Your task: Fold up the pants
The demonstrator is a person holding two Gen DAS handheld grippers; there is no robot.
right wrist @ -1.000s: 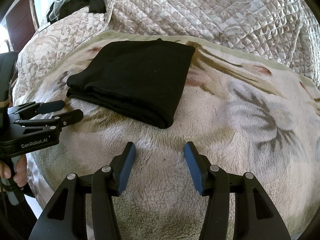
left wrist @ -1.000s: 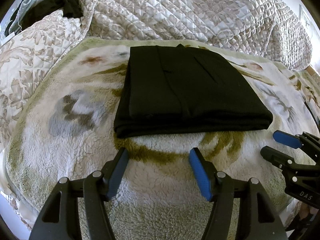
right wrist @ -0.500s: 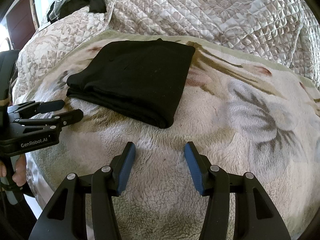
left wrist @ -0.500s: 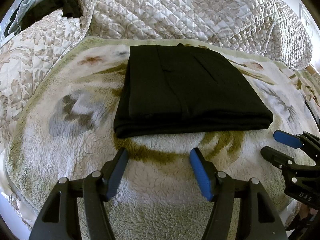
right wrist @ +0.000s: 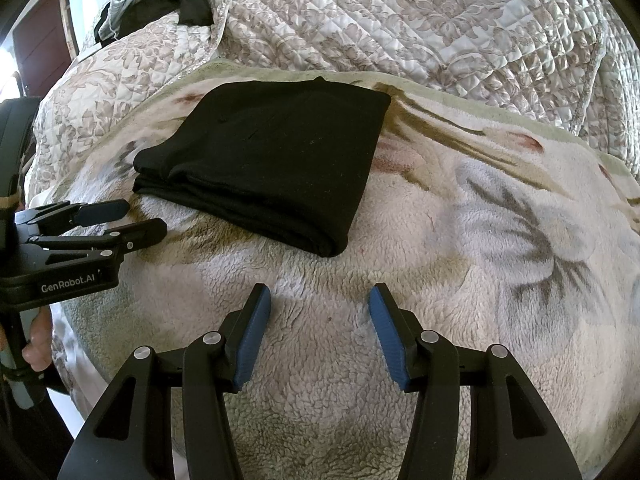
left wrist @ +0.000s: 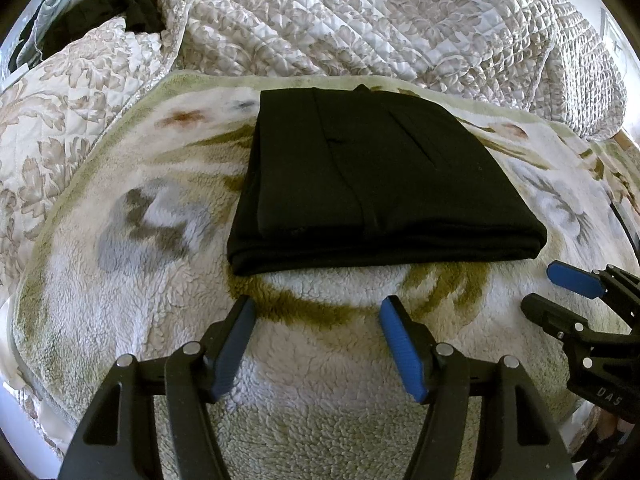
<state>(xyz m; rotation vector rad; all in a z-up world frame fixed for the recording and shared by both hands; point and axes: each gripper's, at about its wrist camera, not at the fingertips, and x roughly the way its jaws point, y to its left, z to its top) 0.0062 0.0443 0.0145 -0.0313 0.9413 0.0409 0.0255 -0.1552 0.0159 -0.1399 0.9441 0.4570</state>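
Observation:
The black pants (left wrist: pixel 372 184) lie folded into a flat rectangle on a fleecy floral blanket (left wrist: pixel 160 280); the right wrist view shows the same pants (right wrist: pixel 272 168) up and to the left. My left gripper (left wrist: pixel 318 312) hovers open just in front of the fold's near edge, with only blanket between its blue pads. My right gripper (right wrist: pixel 318 300) is open too, off the pants' near right corner and holding nothing. Each gripper appears in the other's view: the right gripper (left wrist: pixel 552 288) at the right edge, the left gripper (right wrist: pixel 136 218) at the left edge.
A quilted beige floral bedspread (left wrist: pixel 380 24) rises behind the blanket. Dark and pale clothing (left wrist: pixel 100 12) is heaped at the far left corner. A person's hand (right wrist: pixel 36 344) grips the left gripper's handle at the bed's near left edge.

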